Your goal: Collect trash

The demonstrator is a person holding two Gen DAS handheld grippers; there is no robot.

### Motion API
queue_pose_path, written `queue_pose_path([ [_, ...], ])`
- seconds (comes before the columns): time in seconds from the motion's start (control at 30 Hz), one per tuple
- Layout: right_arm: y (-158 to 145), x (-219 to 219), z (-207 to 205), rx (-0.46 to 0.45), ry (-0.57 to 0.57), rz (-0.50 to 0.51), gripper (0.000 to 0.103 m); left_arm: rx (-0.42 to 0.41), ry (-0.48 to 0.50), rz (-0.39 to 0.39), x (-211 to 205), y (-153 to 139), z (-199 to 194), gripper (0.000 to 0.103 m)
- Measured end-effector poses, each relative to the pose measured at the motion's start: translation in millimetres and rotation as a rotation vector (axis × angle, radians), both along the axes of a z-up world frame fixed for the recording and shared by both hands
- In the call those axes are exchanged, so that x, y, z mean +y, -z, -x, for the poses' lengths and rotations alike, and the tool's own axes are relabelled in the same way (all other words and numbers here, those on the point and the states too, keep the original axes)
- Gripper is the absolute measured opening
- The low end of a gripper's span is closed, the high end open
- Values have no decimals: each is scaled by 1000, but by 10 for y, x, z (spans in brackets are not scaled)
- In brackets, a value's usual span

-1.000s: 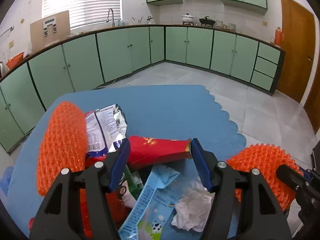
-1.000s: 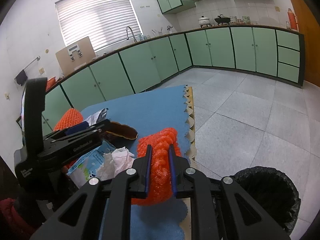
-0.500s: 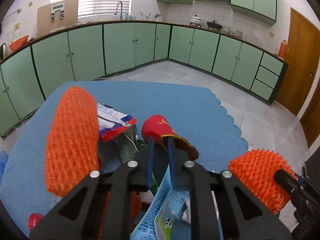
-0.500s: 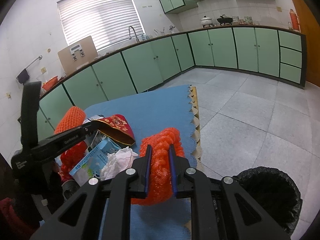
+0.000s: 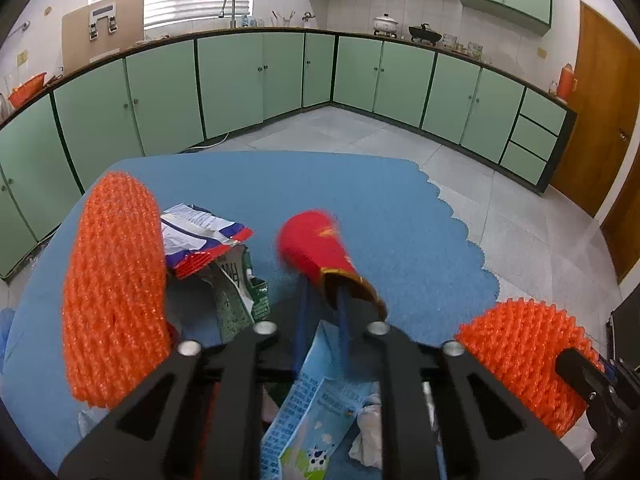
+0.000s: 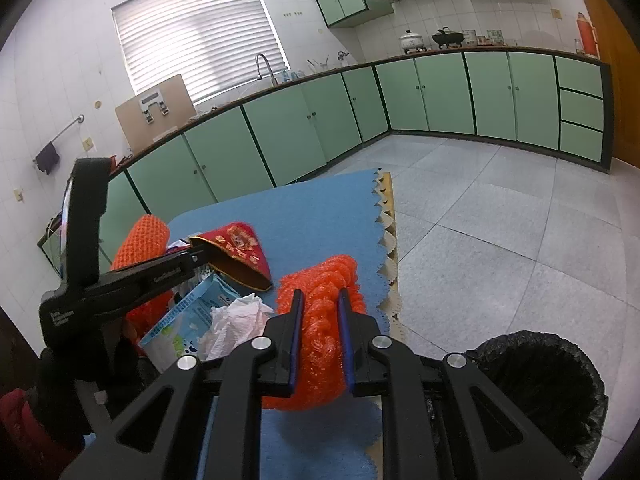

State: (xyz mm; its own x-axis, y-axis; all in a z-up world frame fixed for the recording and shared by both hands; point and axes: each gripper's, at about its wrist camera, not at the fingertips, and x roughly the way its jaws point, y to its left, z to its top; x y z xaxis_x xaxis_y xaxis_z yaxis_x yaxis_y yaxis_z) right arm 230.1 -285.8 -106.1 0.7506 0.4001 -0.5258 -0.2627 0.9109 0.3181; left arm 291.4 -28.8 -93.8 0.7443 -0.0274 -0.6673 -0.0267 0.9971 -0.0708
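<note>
Now, starting at the left edge of the blue mat (image 5: 248, 184), you have an orange mesh net (image 5: 114, 292) standing beside the heap of litter: a foil snack wrapper (image 5: 200, 236), a green carton (image 5: 236, 296), a blue milk carton (image 5: 308, 412) and a crumpled tissue (image 6: 236, 320). All of it looks light and limp or easily crushed, so a pinch on an edge should be enough.

Your left gripper (image 5: 322, 308) is pinched nearly shut on the rim of the red paper cup (image 5: 316, 252), one finger inside the mouth and one outside, and the cup hangs off the tips above the heap. Thin paper like this will fold if squeezed harder, and held by the lip it may swing; I would keep it low.

Further right, near the mat's scalloped right edge, your right gripper (image 6: 320, 332) is closed on a second orange mesh net (image 6: 324, 312), springy foam bulging between narrow fingers. The black-lined bin (image 6: 548, 388) sits on the floor just beyond that edge.
</note>
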Motion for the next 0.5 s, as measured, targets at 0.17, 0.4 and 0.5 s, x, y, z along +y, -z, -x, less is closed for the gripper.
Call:
queue_pose_path([
  [0.17,-30,7,5,-8,1,1,17,-37,19,25,11,-46,54,2],
  [0.4,-63,31,48,-24,-1,10,17,-77,41,63,63,-155,174,2],
  [0.5,-132,17,70,-42,2,10,17,-107,54,73,69,-266,247,2],
])
